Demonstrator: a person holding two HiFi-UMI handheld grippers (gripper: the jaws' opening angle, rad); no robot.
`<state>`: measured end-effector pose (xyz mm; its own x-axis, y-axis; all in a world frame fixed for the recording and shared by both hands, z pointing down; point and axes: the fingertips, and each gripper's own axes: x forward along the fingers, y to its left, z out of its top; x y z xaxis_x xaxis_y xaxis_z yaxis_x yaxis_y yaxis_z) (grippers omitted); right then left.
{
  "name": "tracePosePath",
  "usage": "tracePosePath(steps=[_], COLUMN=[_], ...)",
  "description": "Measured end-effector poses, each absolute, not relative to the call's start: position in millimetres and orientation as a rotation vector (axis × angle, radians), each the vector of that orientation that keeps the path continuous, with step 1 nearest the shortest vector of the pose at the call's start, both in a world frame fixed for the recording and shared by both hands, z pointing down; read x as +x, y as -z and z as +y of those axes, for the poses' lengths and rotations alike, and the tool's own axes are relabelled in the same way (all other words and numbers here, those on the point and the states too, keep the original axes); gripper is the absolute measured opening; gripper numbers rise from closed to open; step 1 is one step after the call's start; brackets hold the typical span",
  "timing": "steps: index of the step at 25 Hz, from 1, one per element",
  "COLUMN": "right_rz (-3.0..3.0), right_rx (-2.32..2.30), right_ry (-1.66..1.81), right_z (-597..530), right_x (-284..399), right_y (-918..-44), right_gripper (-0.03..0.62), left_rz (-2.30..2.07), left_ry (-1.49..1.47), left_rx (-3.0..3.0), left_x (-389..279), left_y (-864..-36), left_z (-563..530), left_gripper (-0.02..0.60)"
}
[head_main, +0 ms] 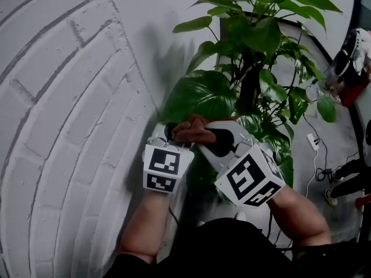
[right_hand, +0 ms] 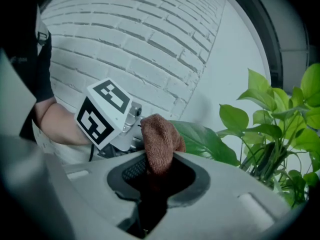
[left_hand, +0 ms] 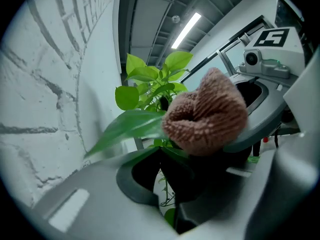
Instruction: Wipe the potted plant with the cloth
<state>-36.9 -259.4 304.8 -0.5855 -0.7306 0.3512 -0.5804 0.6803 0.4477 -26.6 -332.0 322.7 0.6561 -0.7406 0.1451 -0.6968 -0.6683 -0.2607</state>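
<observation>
The right gripper (right_hand: 157, 173) is closed on a brown cloth (right_hand: 159, 140), whose bunched end sticks up out of the jaws. The left gripper (left_hand: 167, 186) sits just beside it at 9 o'clock in the head view, with its jaws drawn narrow. They appear to pinch the near edge of the large leaf (head_main: 200, 94). That leaf matters most for the next move. It lies at 12 o'clock from the cloth, touching or nearly touching it, and its long axis runs from about 2 o'clock at the stem end to 8 o'clock at the tip. A wiping stroke would probably follow that line, going outward from where the left gripper steadies the leaf. The right gripper is the nearer one for wiping, since its cloth is already at the leaf's lower edge. The rest of the potted plant (head_main: 255, 45) rises toward 12 and 1 o'clock, with smaller leaves crowding in above and to the right, and these could snag the cloth on a long stroke. The pot is hidden under the foliage and the grippers. A white brick wall (head_main: 58, 97) stands close at 9 o'clock, leaving the left gripper little room on that side. A power strip (head_main: 313, 142) and its cables lie on the floor at 3 o'clock, well apart from the work.
</observation>
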Motion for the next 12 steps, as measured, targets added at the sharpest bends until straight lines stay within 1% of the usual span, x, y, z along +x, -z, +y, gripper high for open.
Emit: tracePosePath(steps=[12], right_rz=[-2.422], right_rx=[0.944], right_ry=[0.424], right_z=[-224.0], right_x=[-47.3], right_y=[-279.9], right_gripper=[0.064], left_rz=[1.204], left_ry=[0.350], left_rx=[-2.693], left_x=[-37.3], left_y=[-321.5], left_z=[-330.8], left_gripper=[0.017])
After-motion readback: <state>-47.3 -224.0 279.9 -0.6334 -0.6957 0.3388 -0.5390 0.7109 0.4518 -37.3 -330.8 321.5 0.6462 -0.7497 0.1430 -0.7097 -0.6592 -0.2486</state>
